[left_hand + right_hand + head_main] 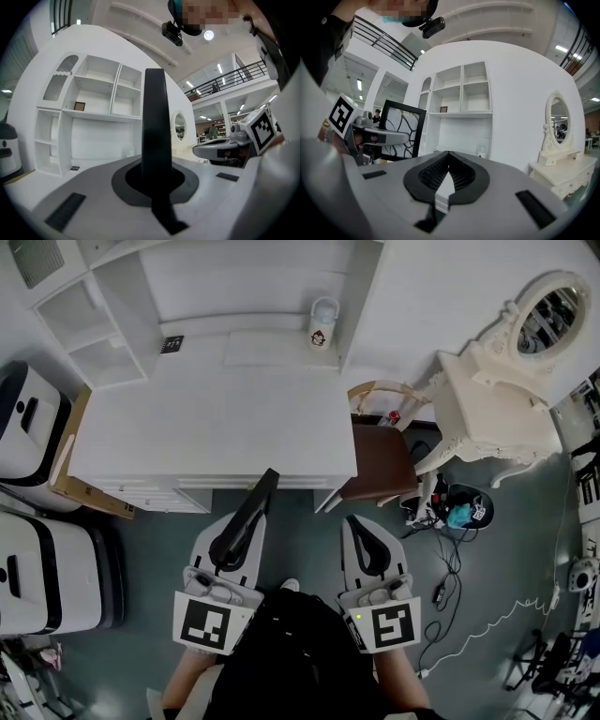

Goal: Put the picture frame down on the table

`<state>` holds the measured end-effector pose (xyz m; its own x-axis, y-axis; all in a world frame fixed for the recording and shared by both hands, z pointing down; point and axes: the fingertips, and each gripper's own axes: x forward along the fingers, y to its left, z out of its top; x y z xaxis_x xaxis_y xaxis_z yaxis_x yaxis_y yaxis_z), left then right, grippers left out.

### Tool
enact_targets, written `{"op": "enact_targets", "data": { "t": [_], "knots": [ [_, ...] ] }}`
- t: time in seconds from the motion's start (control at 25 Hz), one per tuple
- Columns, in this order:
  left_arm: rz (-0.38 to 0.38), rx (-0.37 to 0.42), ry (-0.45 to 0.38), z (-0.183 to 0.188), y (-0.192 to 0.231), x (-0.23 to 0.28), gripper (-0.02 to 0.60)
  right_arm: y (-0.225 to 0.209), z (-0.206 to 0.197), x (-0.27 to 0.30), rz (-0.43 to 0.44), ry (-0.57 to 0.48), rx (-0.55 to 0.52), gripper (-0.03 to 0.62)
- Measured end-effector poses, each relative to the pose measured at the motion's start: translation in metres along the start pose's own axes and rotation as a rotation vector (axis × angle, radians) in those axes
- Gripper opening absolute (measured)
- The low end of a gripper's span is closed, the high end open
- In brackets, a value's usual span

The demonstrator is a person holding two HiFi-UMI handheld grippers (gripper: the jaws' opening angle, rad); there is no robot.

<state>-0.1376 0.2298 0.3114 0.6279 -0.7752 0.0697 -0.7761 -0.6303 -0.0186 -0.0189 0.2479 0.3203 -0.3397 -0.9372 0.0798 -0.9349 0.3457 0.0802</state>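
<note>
The picture frame (263,487) is black and seen edge-on in the head view. It sticks up and forward from my left gripper (240,532), which is shut on its lower edge, just in front of the white table (206,418). Along the left gripper's jaws the frame (154,117) rises as a dark upright bar. From the right gripper view the frame (404,129) shows a curly black pattern on white. My right gripper (362,526) hangs beside it to the right, shut with nothing held; its jaws (448,154) meet at the tip.
A white jar (322,324) and a small black item (172,344) sit at the table's back, under white shelves. A brown chair (380,460) stands at the right corner, with a white vanity and oval mirror (497,399) beyond. White machines (33,418) and cardboard (80,486) are left; cables (450,563) lie on the floor.
</note>
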Motion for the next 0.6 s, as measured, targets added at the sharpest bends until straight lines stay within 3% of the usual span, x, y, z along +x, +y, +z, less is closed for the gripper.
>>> {"op": "enact_targets", "data": {
  "t": [0.6],
  "knots": [
    [-0.058, 0.023, 0.017, 0.006, -0.035, 0.032, 0.012, -0.043, -0.007, -0.017, -0.048, -0.003, 0.027, 0.002]
  ]
}}
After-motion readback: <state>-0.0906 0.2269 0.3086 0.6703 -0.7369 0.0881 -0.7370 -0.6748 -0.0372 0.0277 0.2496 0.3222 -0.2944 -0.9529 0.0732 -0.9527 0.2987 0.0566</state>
